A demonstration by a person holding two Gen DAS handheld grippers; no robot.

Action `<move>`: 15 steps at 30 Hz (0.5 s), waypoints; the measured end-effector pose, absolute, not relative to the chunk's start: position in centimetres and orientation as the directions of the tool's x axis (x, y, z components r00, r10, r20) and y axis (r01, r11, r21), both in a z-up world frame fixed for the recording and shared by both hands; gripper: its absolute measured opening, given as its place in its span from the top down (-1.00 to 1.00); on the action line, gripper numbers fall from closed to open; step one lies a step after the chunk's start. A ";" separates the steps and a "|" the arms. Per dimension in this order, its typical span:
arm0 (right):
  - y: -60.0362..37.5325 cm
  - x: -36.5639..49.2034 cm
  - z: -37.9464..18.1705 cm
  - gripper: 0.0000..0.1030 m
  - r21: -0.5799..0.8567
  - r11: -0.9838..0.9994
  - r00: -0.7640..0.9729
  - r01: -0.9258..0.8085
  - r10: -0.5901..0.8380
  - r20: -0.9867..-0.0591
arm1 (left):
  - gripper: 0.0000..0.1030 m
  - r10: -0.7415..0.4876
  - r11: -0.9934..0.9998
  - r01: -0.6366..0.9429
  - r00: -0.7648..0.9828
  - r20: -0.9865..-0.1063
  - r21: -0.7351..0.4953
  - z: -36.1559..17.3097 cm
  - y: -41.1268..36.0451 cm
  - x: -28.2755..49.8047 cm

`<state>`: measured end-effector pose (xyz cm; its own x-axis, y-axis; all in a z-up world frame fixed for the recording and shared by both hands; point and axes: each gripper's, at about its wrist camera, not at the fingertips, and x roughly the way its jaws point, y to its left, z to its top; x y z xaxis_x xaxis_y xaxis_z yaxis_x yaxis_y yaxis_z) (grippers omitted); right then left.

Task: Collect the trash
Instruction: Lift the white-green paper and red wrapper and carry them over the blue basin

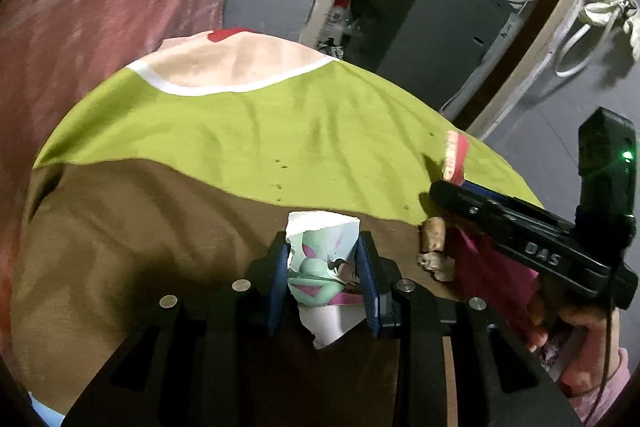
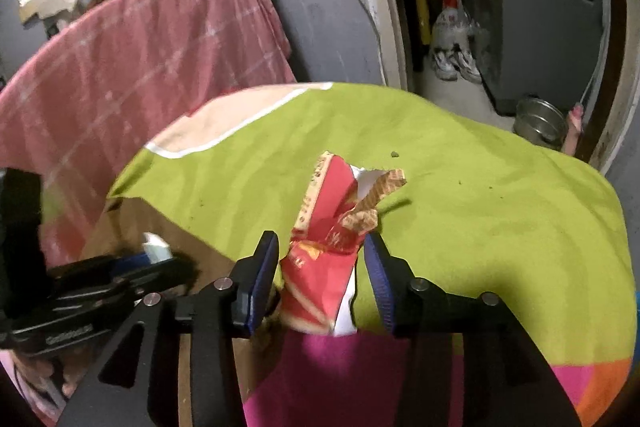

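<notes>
My left gripper [image 1: 323,259] is shut on a torn white, mint and pink paper wrapper [image 1: 320,267], held above the brown surface. My right gripper [image 2: 322,263] holds a crumpled red snack wrapper [image 2: 324,255] between its jaws, over the green cloth [image 2: 460,211]; the jaws stand close around it. The right gripper also shows in the left wrist view [image 1: 444,183], with the red wrapper [image 1: 455,157] sticking out. The left gripper shows at the left of the right wrist view [image 2: 160,255]. A brown crumpled scrap [image 1: 434,247] lies beside the right gripper.
The green cloth [image 1: 260,131] covers a table with a brown surface [image 1: 120,247] exposed. A pink checked cloth [image 2: 140,47] hangs behind. A dark cabinet [image 1: 432,27] and a steel pot [image 2: 538,123] stand in the doorway to the right.
</notes>
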<state>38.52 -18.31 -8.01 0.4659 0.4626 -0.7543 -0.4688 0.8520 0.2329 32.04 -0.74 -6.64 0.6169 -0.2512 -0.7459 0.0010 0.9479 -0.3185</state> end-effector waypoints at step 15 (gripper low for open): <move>-18.2 37.4 -8.4 0.37 0.167 0.864 0.493 -0.476 0.419 -0.762 | 0.45 -0.244 0.949 0.013 0.663 -0.708 -0.315 -5.9 -0.7 30.0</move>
